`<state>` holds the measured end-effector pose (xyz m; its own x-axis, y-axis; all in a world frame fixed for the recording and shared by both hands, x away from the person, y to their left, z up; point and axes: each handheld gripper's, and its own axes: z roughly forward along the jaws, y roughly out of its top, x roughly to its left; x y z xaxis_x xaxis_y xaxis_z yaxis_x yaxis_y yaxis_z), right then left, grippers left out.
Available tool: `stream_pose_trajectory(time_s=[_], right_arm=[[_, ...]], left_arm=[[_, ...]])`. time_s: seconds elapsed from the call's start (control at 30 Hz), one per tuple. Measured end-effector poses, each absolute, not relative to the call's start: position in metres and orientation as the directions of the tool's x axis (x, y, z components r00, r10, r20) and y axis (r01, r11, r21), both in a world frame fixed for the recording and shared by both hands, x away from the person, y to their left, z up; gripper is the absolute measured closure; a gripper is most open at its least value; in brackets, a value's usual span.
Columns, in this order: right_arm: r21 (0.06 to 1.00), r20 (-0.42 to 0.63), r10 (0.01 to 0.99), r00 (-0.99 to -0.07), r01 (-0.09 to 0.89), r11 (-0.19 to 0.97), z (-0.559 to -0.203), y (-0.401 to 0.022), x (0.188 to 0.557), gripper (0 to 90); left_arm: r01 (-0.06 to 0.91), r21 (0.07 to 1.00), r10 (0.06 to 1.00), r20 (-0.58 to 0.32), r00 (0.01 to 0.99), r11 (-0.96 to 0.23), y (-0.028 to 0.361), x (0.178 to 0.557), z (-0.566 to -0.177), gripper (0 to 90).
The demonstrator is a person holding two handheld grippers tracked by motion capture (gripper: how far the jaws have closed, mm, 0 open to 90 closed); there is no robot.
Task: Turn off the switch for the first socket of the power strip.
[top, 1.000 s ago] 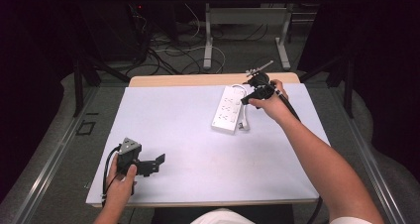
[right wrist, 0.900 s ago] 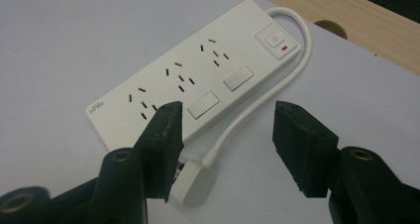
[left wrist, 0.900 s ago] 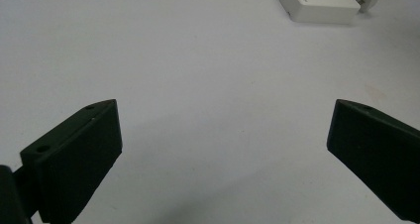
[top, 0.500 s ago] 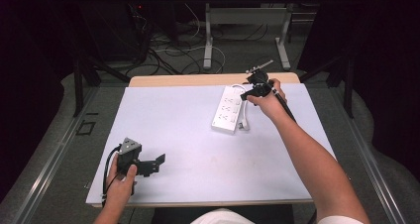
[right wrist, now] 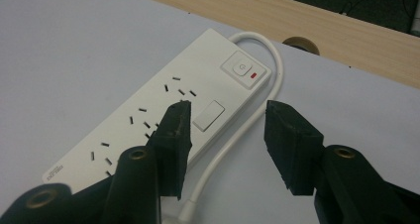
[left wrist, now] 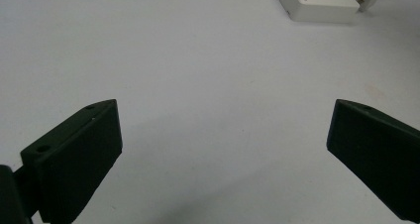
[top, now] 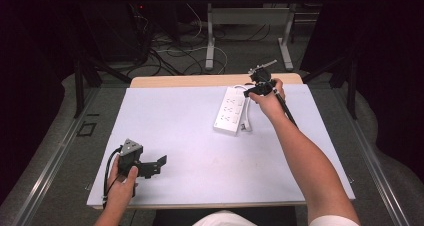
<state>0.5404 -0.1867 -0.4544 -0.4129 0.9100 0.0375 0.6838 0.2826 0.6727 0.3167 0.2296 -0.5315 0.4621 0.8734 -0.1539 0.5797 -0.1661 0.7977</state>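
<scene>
A white power strip (top: 229,111) lies on the white mat toward the far right, its switch end (right wrist: 241,68) pointing away from the person. Its white cable (right wrist: 233,140) loops around that end and runs down the strip's right side. My right gripper (right wrist: 228,110) hovers open over the switch end, one jaw above the strip's body and the other past the cable; the high view shows this gripper (top: 256,86) at the strip's far end. My left gripper (top: 159,162) rests near the mat's front left, wide open and holding nothing (left wrist: 223,135), with the strip's near end (left wrist: 322,3) far ahead.
The white mat (top: 180,131) covers most of the table, and a strip of bare wood (top: 200,80) with a cable hole (right wrist: 299,43) runs along the back edge. Beyond the table stand desk legs and floor cables (top: 200,51).
The right hand and its gripper have crept slightly farther toward the strip's switch end. The left gripper has stayed put.
</scene>
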Motion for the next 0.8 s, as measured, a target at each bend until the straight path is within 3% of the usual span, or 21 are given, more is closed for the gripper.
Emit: stream_pose_trajectory(time_s=[0.8], right_arm=[[0.69, 0.102, 0.925, -0.367, 0.696, 0.2, -0.471, -0.191, 0.556, 79.9]], left_arm=[[0.581, 0.796, 0.873, -0.152, 0.463, -0.169, 0.23, 0.317, -0.532, 0.5]])
